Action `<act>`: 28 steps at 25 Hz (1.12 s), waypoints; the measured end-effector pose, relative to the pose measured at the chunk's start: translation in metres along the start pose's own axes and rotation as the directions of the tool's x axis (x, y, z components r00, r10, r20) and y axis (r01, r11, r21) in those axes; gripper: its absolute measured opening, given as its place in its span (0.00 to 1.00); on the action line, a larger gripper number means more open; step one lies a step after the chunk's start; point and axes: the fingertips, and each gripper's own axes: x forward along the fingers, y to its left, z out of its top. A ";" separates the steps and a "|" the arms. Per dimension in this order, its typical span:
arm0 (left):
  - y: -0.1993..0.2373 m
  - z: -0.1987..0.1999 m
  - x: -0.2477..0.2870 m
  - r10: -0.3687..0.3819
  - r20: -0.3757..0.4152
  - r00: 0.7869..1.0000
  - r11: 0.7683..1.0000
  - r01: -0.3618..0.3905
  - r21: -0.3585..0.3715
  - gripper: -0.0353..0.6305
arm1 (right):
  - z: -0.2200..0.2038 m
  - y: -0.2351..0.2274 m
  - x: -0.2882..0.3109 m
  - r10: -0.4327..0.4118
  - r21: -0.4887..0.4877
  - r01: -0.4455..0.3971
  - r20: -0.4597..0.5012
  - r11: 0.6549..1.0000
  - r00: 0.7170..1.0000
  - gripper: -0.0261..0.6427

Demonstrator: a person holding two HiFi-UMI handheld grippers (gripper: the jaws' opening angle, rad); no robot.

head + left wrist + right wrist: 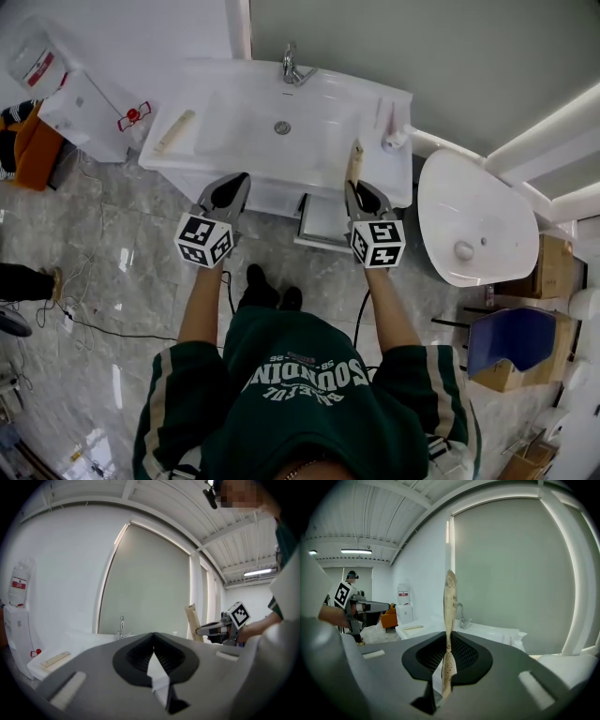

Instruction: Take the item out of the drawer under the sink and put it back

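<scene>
My right gripper [359,187] is shut on a flat tan paper packet [354,161], which stands upright out of the jaws over the vanity's front edge. In the right gripper view the packet [450,606] is pinched between the pads and rises above my right gripper [448,637]. A white drawer [323,225] under the sink [246,94] stands pulled open just below and left of that gripper. My left gripper [239,180] hovers at the vanity front, left of the drawer, shut with nothing in it. My left gripper [153,637] also sees the packet [191,620] to its right.
A faucet [292,66] sits at the sink's back. A pale wooden piece [175,131] lies on the counter's left, a white bottle [394,141] on its right. A second white basin [469,220] stands to the right, a white cabinet [89,112] to the left. Cables [84,323] trail over the floor.
</scene>
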 end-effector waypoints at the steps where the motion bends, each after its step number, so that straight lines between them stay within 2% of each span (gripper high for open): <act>1: -0.001 -0.001 0.000 0.000 -0.003 1.000 1.000 0.000 -0.001 0.13 | -0.001 0.001 0.000 0.004 0.003 -0.004 0.000 1.000 1.000 0.09; 18: -0.021 -0.026 0.006 -0.032 -0.056 0.998 0.999 0.031 -0.025 0.13 | -0.027 0.004 -0.007 0.022 0.028 -0.021 -0.039 0.999 0.999 0.09; 28: -0.042 -0.073 0.022 -0.077 -0.139 0.987 0.995 0.068 -0.072 0.13 | -0.086 0.002 -0.012 0.036 0.059 -0.028 -0.137 0.998 0.990 0.09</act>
